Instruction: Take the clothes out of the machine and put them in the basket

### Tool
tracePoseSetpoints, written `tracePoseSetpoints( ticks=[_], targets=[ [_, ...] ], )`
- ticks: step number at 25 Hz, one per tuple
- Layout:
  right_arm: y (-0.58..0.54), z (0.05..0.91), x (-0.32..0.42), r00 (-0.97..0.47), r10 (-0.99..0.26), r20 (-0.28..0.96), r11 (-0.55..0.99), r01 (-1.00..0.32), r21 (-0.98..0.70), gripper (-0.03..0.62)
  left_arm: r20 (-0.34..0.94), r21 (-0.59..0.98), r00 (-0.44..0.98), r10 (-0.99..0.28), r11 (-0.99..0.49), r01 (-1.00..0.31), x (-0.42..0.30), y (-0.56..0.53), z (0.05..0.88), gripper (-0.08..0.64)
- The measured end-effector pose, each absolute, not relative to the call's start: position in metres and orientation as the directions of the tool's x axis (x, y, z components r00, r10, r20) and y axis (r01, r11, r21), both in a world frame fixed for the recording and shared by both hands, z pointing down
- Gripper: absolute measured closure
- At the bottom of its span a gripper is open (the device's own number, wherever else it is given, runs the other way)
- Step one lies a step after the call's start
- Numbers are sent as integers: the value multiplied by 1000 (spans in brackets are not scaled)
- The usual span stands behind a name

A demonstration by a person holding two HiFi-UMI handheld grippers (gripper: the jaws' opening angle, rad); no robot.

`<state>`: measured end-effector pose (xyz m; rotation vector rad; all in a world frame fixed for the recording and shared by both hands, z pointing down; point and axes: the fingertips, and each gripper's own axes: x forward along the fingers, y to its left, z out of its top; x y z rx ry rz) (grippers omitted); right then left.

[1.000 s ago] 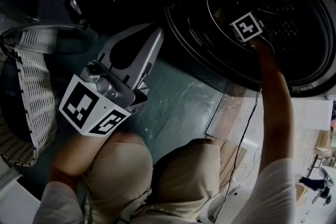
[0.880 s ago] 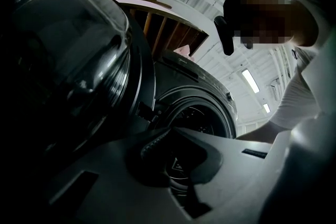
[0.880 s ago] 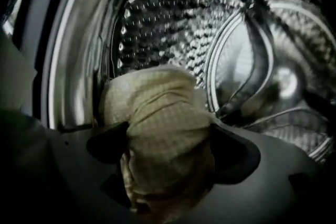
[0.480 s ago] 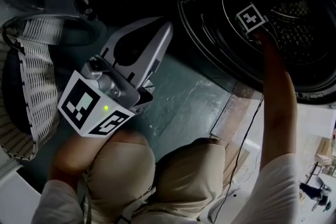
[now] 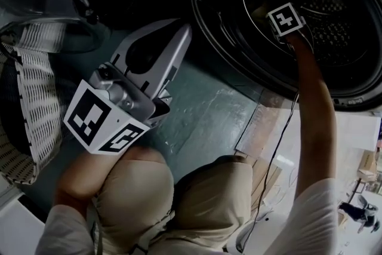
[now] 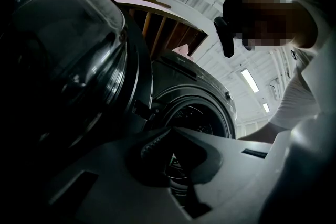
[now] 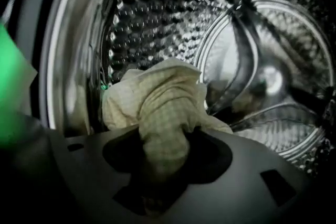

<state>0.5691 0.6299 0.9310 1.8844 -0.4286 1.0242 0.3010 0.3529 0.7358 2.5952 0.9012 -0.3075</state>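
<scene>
Right tool [image 7: 164,139] in drum [image 7: 163,13], just closed on cloth [image 7: 157,97]

The head view is dim and underexposed, the dark round mouth of the washing machine [image 5: 352,51] sinking almost to black. In the left gripper view long white ceiling strip lights [image 6: 249,80] shine from above, and straight lines bow toward dark corners. In the right gripper view glints speckle the dimpled steel drum wall [image 7: 157,13], while the pale checked cloth [image 7: 163,113] nearest the lens is soft.
</scene>
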Motion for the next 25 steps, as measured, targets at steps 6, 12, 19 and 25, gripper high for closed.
tracePoseSetpoints(
  ticks=[6,12,19,25],
  targets=[
    [631,904,551,647,95,756,-476,-638,606,364,-333,289,759,559,-706,646,305,366,741,547],
    [607,874,533,705,12,709,-424,-638,642,365,-337,315,749,570,-681,661,312,383,746,546],
    [597,845,506,714,-49,699,-438,-644,627,368,-238,406,817,525,-710,575,315,373,732,547],
    [584,802,459,686,-80,723,-403,-686,606,373,-179,431,846,502,-733,526,299,353,658,547]
  ],
)
